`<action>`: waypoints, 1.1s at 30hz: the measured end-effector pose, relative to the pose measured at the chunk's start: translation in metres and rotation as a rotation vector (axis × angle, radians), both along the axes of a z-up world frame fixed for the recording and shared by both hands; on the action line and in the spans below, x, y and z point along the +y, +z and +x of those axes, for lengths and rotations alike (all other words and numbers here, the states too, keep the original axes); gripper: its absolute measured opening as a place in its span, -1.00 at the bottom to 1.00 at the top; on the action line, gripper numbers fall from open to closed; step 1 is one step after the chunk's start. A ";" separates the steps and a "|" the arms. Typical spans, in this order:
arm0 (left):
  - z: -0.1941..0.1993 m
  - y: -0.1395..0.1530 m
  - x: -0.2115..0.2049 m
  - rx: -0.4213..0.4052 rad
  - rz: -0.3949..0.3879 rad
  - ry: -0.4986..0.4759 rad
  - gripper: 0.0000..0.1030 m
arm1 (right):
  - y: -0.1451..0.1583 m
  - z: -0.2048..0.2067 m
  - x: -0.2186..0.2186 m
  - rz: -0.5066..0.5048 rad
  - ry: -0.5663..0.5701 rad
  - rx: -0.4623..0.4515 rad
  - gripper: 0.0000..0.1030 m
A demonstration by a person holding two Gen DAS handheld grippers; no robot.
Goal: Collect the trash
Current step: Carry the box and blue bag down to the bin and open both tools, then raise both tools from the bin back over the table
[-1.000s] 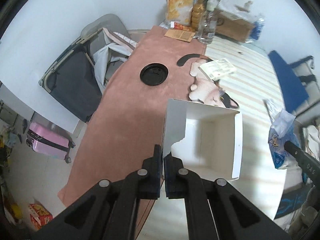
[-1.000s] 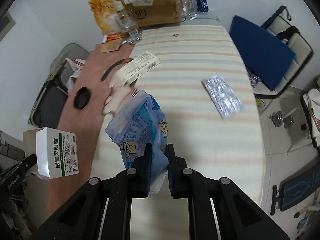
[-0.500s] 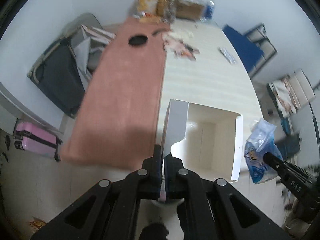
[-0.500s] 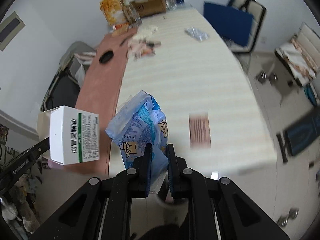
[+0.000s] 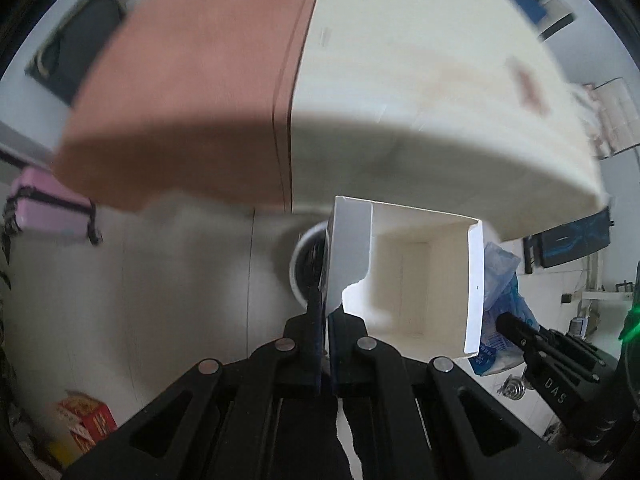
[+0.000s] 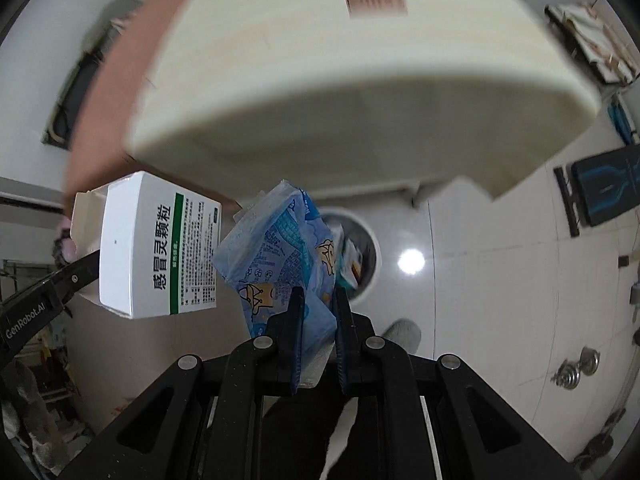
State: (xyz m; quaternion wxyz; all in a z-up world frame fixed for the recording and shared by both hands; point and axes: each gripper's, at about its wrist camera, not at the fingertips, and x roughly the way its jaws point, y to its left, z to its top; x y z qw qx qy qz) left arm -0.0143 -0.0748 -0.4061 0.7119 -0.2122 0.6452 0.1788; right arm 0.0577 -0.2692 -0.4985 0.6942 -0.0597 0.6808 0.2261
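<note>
1. Fingers (image 5: 316, 312) of the left gripper (image 5: 325, 316) were pinched nearly closed on a torn flap of the white box (image 5: 404, 276), held in the air beyond the table (image 5: 400, 92) edge.
2. Right gripper (image 6: 318, 312) was clamped on the blue plastic wrapper (image 6: 280, 256), also off the table.
3. Left view showed the box's open, bare interior; right view showed its printed side with green stripe (image 6: 160, 248).
4. Right view showed the round bin (image 6: 360, 256) on the floor just behind the wrapper, with packaging inside; left view showed only its rim (image 5: 300, 264), mostly hidden by the box.
</note>
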 end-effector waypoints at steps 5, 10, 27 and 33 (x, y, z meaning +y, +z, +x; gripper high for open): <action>0.004 -0.106 0.003 0.083 -0.026 0.030 -0.97 | -0.110 -0.005 -0.005 -0.043 -0.006 0.068 -0.73; 0.016 -0.215 0.004 0.167 -0.081 0.035 -0.83 | -0.218 -0.005 0.000 -0.079 -0.005 0.109 -0.73; -0.004 -0.313 0.019 0.206 -0.032 0.054 1.00 | -0.323 0.009 0.026 -0.142 0.004 0.087 1.00; -0.018 -0.294 0.015 0.212 0.002 0.027 1.00 | -0.306 0.003 0.026 -0.181 0.008 0.057 1.00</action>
